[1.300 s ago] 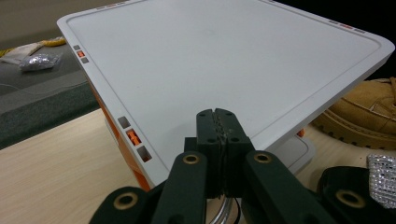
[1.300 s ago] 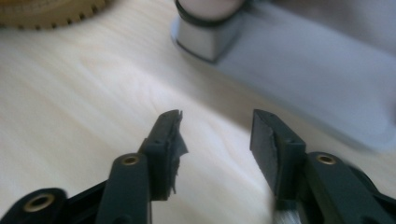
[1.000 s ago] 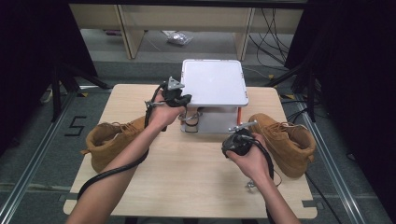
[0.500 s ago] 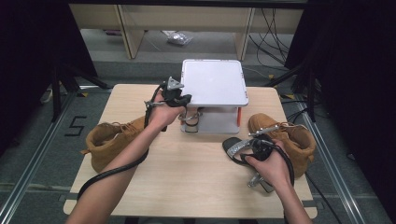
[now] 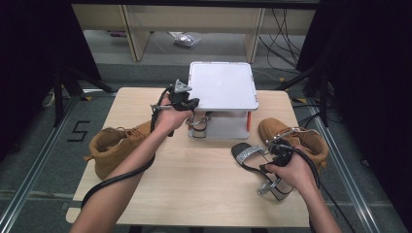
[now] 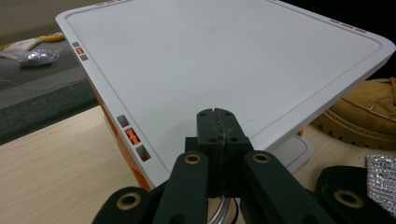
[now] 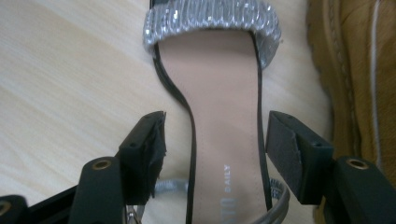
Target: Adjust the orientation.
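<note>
my right gripper (image 7: 215,154) has just been opening, jaws straddling the sandal (image 5: 260,162) without pressing it. left gripper (image 6: 218,135) is closed, empty, near the white stand (image 5: 222,87). next i back the right away

tan boots (image 5: 116,145), white rack (image 5: 223,86), table (image 5: 194,179)

Second sandal (image 5: 199,124) half hidden under white rack (image 5: 223,85); boot (image 6: 364,112) cut off.

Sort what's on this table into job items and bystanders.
In the job: sandal under the right gripper's open fingers; second sandal by the shut left gripper; white shelf.
Lying about: left boot; right boot.
</note>
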{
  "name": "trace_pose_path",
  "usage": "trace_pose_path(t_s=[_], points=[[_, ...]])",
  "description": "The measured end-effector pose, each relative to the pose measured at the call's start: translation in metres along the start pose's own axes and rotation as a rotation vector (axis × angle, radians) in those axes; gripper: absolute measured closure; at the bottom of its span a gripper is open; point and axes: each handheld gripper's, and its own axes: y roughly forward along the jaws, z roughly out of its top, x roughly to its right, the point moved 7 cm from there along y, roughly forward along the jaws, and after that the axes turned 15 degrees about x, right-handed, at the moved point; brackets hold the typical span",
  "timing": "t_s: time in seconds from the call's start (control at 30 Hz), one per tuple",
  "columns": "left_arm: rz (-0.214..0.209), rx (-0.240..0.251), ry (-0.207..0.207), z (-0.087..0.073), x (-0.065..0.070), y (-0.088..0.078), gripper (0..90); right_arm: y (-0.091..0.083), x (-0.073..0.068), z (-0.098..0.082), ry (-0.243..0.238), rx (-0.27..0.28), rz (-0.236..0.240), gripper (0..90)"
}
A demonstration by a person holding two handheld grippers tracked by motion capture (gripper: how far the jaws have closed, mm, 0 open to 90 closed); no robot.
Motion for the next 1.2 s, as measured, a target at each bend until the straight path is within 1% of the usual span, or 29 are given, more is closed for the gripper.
trace_pose_path(t_s=[0.03,0.1,0.13,0.17,0.2,0.23,0.27,0.3,0.33,0.37,0.4,0.43,0.47,0.57,0.6,0.63,0.67,0.7,0.73,0.77,0.83,0.87,0.93,0.97,1.0,1.03,1.1,1.13,1.2], points=[[-0.001,0.0,-0.001,0.0,0.0,0.0,89.4,0.001,0.001,-0.001,0.003,-0.007,0.005,38.8],[-0.008,-0.003,-0.004,0.0,-0.001,0.0,89.4,0.002,0.004,-0.003,-0.013,-0.022,0.008,37.8],[-0.007,-0.004,-0.006,0.0,-0.001,0.0,89.4,0.001,0.003,-0.004,0.018,-0.043,0.003,37.0],[-0.007,-0.001,-0.012,0.0,-0.001,0.0,89.4,0.003,0.004,-0.006,0.016,-0.041,0.005,36.4],[-0.008,-0.001,-0.012,0.0,-0.001,0.0,89.4,0.003,0.002,-0.006,0.04,-0.05,0.01,36.4],[-0.007,-0.002,-0.011,0.0,-0.001,0.0,89.4,0.004,0.003,-0.007,0.03,-0.055,0.01,36.4],[-0.007,-0.003,-0.01,0.0,-0.001,0.0,89.4,0.005,0.004,-0.009,0.023,-0.071,0.005,36.1],[-0.008,-0.003,-0.009,0.0,-0.001,0.0,89.4,0.007,0.004,-0.01,0.016,-0.089,0.011,35.6],[-0.007,-0.004,-0.007,0.0,-0.001,0.0,89.4,0.008,0.005,-0.011,0.011,-0.091,0.01,35.6],[-0.008,-0.004,-0.005,0.0,-0.001,0.0,89.4,0.008,0.004,-0.012,0.021,-0.115,0.002,35.5],[-0.009,-0.001,-0.007,0.0,-0.001,0.0,89.4,0.01,0.005,-0.013,0.003,-0.123,-0.002,35.3],[-0.009,-0.002,-0.005,0.0,-0.001,0.0,89.4,0.012,0.008,-0.014,-0.036,-0.124,0.002,35.2],[-0.008,-0.003,-0.005,0.0,-0.001,0.0,89.5,0.014,0.008,-0.014,-0.034,-0.123,0.006,35.2],[-0.012,-0.001,0.0,0.001,0.0,0.001,89.4,0.018,0.008,-0.015,-0.034,-0.148,0.007,35.3],[-0.011,-0.002,0.003,0.001,0.0,0.001,89.4,0.019,0.007,-0.015,-0.008,-0.168,-0.001,35.3],[-0.006,0.001,0.003,0.001,0.0,0.001,89.4,0.02,0.007,-0.016,-0.005,-0.166,-0.004,35.2],[-0.011,-0.002,-0.001,0.001,0.0,0.001,89.4,0.022,0.01,-0.018,-0.022,-0.179,-0.013,35.3],[-0.011,-0.002,-0.001,0.001,0.0,0.001,89.4,0.024,0.01,-0.02,-0.021,-0.179,-0.017,35.0],[-0.011,-0.003,-0.001,0.001,0.0,0.001,89.4,0.026,0.012,-0.02,-0.04,-0.181,-0.012,35.4],[-0.011,-0.003,-0.001,0.001,0.0,0.001,89.4,0.027,0.012,-0.021,-0.032,-0.187,-0.007,35.6],[-0.011,-0.006,0.002,0.001,0.0,0.001,89.4,0.031,0.013,-0.024,-0.04,-0.199,0.002,35.5],[-0.011,-0.007,0.003,0.001,0.0,0.001,89.5,0.032,0.012,-0.024,-0.038,-0.208,-0.006,35.5],[-0.011,-0.005,0.002,0.001,0.0,0.001,89.4,0.035,0.012,-0.025,-0.046,-0.209,0.005,35.8],[-0.012,-0.006,0.003,0.001,0.0,0.001,89.5,0.035,0.011,-0.025,-0.037,-0.231,0.002,36.1],[-0.011,-0.004,0.004,0.001,0.0,0.001,89.4,0.037,0.012,-0.025,-0.051,-0.23,0.014,36.1],[-0.011,-0.004,0.004,0.001,0.0,0.001,89.5,0.038,0.012,-0.026,-0.055,-0.237,0.016,36.2],[-0.013,-0.007,0.006,0.001,0.0,0.0,89.4,0.04,0.011,-0.026,-0.042,-0.252,0.013,36.7],[-0.013,-0.008,0.006,0.001,0.0,0.0,89.4,0.04,0.012,-0.026,-0.047,-0.257,0.011,36.8],[-0.013,-0.008,0.006,0.001,0.0,0.0,89.5,0.042,0.012,-0.026,-0.057,-0.248,0.022,38.0]])
